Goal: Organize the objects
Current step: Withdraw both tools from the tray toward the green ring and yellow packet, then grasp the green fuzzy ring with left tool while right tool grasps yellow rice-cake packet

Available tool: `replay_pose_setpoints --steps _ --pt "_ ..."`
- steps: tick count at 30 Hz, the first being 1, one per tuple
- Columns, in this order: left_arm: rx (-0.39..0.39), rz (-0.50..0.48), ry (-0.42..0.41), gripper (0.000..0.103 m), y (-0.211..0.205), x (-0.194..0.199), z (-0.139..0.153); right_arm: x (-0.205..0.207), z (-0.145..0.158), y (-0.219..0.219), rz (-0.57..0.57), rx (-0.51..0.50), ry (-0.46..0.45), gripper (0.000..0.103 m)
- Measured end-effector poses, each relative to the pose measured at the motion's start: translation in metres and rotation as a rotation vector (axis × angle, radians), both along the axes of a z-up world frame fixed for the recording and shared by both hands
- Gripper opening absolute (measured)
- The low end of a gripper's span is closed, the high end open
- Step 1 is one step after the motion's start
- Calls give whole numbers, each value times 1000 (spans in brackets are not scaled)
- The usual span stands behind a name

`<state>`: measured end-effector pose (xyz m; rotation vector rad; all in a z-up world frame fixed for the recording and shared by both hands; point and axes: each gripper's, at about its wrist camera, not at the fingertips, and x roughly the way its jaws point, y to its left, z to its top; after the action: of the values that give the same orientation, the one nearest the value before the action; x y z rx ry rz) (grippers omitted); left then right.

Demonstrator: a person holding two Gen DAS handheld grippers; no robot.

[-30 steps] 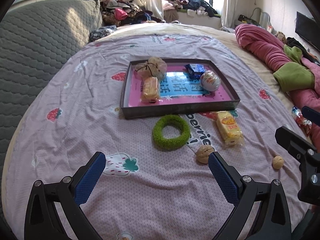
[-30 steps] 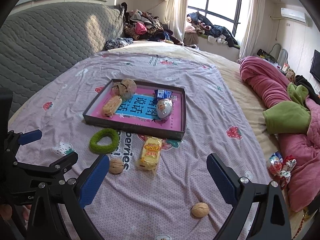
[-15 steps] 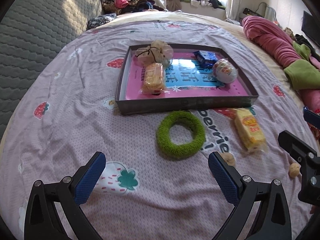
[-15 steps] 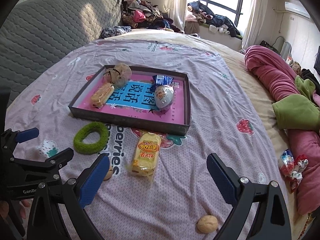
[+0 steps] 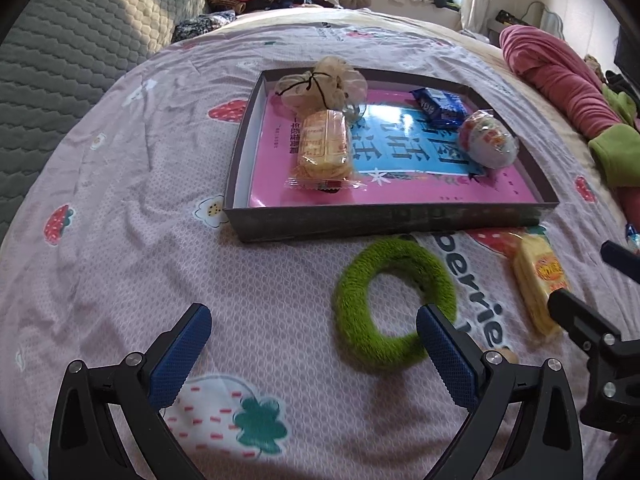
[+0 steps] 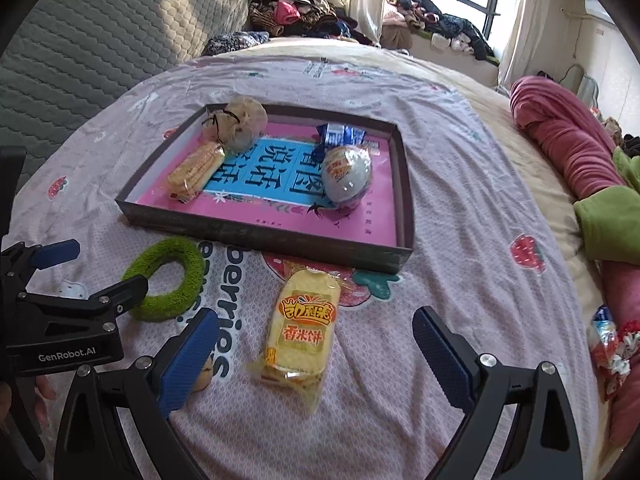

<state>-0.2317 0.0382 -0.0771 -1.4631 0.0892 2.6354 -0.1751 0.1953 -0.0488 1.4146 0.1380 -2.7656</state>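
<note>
A dark shallow box point(image 5: 384, 222) point(image 6: 256, 236) on the bed holds a pink book, a beige pouch point(image 5: 320, 86), a cracker pack point(image 5: 324, 146), a blue snack packet point(image 5: 440, 106) and a foil egg point(image 5: 488, 140). In front of it lie a green fuzzy ring point(image 5: 394, 306) point(image 6: 170, 280) and a yellow rice-cracker pack point(image 6: 302, 330) point(image 5: 538, 286). My left gripper point(image 5: 314, 350) is open, its right finger at the ring's near right edge. My right gripper point(image 6: 316, 350) is open and straddles the yellow pack. A walnut point(image 6: 202, 376) shows partly behind the right gripper's left finger.
The bed wears a pink strawberry-print sheet point(image 5: 120, 200). A grey quilted headboard point(image 5: 60, 40) stands at the left. Pink and green bedding point(image 6: 580, 152) lies along the right, with candy wrappers point(image 6: 612, 344) beside it. Clothes are heaped near the window point(image 6: 440, 24).
Both grippers have moved forward and down towards the bed. The green ring now sits at the left gripper's right finger, and the yellow pack lies between the right gripper's fingers.
</note>
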Motion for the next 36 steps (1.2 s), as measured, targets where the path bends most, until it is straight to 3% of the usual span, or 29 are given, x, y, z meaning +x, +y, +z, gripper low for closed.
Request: replay_pose_setpoints --steps 10,15,23,27,32,34,36 --pt "-15 1 -31 102 2 -21 -20 -21 -27 2 -21 -10 -51 91" --pt "-1 -3 -30 102 2 -25 -28 -28 -36 1 -18 -6 -72 72" --pt "-5 -23 -24 93 5 -25 -29 -33 -45 -2 -6 1 -84 55" --pt "-4 -27 -19 67 7 -24 -26 -33 -44 -6 15 7 -78 41" --pt "2 -38 -20 48 7 -21 -24 -31 -43 -6 23 -1 -75 40" --pt "22 -42 -19 15 7 -20 -21 -30 -41 -4 19 -7 -74 40" --pt "32 -47 -25 14 8 -19 -20 -28 -40 -3 15 -13 -72 40"
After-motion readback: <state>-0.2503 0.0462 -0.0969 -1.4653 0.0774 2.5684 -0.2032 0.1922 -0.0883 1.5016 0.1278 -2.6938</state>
